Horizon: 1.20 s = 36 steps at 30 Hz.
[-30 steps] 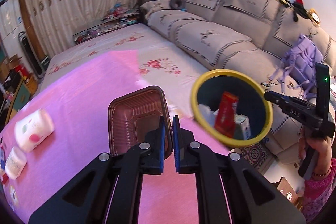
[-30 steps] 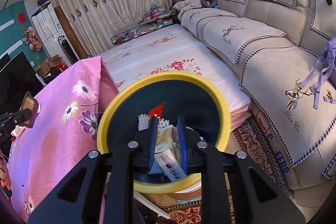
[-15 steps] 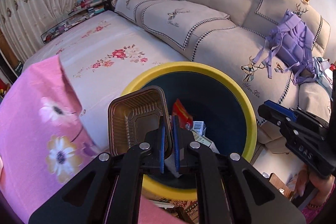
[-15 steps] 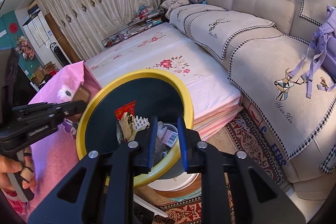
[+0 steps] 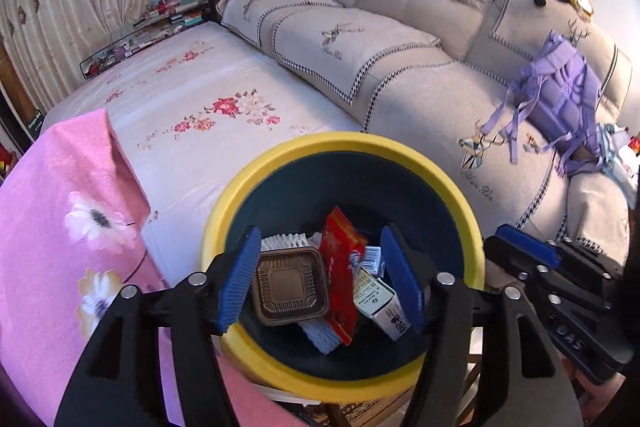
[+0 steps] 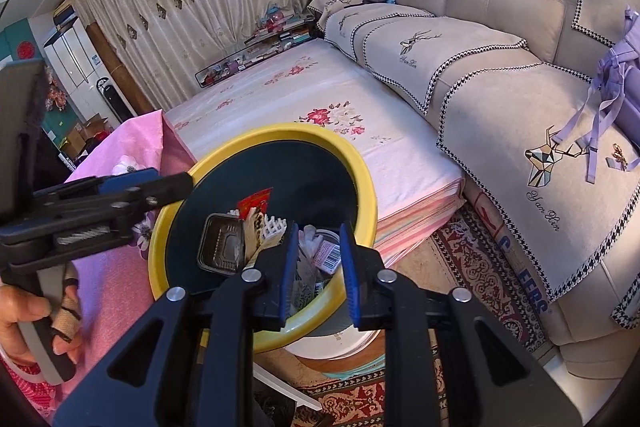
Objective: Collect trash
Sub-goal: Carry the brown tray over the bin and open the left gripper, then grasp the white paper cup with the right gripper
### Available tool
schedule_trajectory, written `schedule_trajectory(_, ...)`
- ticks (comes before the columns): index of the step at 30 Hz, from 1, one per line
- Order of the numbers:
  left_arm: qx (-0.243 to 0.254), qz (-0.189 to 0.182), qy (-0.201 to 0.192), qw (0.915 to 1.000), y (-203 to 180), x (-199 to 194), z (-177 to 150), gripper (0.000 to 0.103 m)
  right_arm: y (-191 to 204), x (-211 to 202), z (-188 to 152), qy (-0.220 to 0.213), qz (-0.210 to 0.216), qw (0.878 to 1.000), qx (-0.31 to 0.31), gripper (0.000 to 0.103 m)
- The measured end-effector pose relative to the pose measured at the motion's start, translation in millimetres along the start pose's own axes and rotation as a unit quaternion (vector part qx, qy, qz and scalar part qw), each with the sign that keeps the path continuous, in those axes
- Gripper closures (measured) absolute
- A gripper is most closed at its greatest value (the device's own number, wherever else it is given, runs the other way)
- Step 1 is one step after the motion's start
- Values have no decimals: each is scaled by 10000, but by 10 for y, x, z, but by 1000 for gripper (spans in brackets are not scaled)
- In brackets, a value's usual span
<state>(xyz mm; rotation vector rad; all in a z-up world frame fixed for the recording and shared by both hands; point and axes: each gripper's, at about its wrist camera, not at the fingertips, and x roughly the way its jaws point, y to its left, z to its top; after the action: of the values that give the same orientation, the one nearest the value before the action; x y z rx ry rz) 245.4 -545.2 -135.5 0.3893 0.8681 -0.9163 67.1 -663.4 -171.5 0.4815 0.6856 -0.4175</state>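
Left gripper (image 5: 320,281) over yellow-rimmed dark bin (image 5: 460,203), jaws wide, empty. One brown ribbed plastic tray (image 5: 292,285) lies inside on one red wrapper (image 5: 340,259), one white carton (image 5: 376,297). Tray probably light, thin, flexes; rim best hold.

Right gripper (image 6: 318,269) at bin (image 6: 360,167) edge, jaws narrowly parted, holding nothing. Same tray (image 6: 222,249) visible inside.
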Motion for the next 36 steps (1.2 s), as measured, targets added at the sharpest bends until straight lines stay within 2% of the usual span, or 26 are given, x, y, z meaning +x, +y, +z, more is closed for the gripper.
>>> schedule_trajectory(1,-115,-64,-133,9998,82,-162,-46,31,29,-8,-6,-8,-5,10000,-27,80)
schedule_trajectory(3,-291,-143,-323,9990,240,-415,-131,16,61,-19,-12,-9,-17,10000,-72,80)
schedule_trajectory(7,-635,-38,-769,9950,684,-1037,-442,9,172,-22,-15,19,-15,9999,-149,79)
schedule_trajectory(10,-861,282,-1110,9897,1043,-1499,-775,7,283,-23,-18,41,18,9997,-241,76)
schedule_trajectory(14,-1206,813,-1501,9779,1523,-2039,-1297,5,557,-21,17,49,103,9987,-503,75)
schedule_trajectory(17,-1369,1444,-1702,9651,1906,-2385,-1736,5,872,-5,64,52,208,9967,-782,71)
schedule_trajectory(21,-1654,2168,-1714,9467,2413,-2731,-2337,5,1498,32,100,77,439,9896,-1367,67)
schedule_trajectory(24,-1962,2481,-1621,9347,2732,-2856,-2661,5,1998,68,88,145,678,9820,-1754,66)
schedule_trajectory(26,-2230,2531,-1598,9277,2945,-2931,-2876,5,2346,95,57,198,837,9762,-1990,64)
schedule_trajectory(28,-2371,2541,-1605,9238,3072,-2971,-2985,5,2701,113,12,242,1033,9699,-2190,53)
schedule_trajectory(32,-2434,2602,-1610,9204,3174,-3017,-3150,5,3503,172,-162,325,1488,9564,-2493,40)
schedule_trajectory(36,-2588,2320,-1621,9235,3190,-3001,-3187,5,4173,269,-289,373,1870,9465,-2602,22)
